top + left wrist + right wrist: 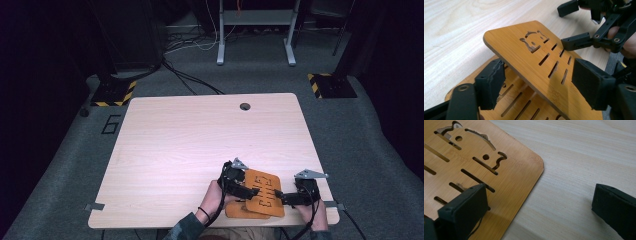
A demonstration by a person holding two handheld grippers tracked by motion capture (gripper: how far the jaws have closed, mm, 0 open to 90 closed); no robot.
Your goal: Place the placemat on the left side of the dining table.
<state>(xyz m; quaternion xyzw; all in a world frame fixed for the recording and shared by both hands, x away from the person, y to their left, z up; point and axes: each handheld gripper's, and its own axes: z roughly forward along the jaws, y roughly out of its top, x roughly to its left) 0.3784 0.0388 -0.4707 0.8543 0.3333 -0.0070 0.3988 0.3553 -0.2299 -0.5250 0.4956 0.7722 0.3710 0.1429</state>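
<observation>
Two slotted bamboo boards lie stacked near the table's front edge. The upper board (265, 187) (529, 57) (506, 170), with a cut-out animal figure, is tilted up off the lower board (240, 211) (520, 87). My left gripper (250, 191) (541, 85) is open and straddles the upper board's long edge, one jaw low beside that edge, the other above the board's face. My right gripper (281, 196) (536, 212) (570, 25) is open at the board's far end. One of its jaws hangs over the board, the other over bare table.
The light wooden table (200, 140) has a round cable hole (245, 106) near its back edge. Both boards sit close to the front edge, by the person's hands. Beyond the table are floor cables, a desk frame (255, 30) and two hazard-striped bases.
</observation>
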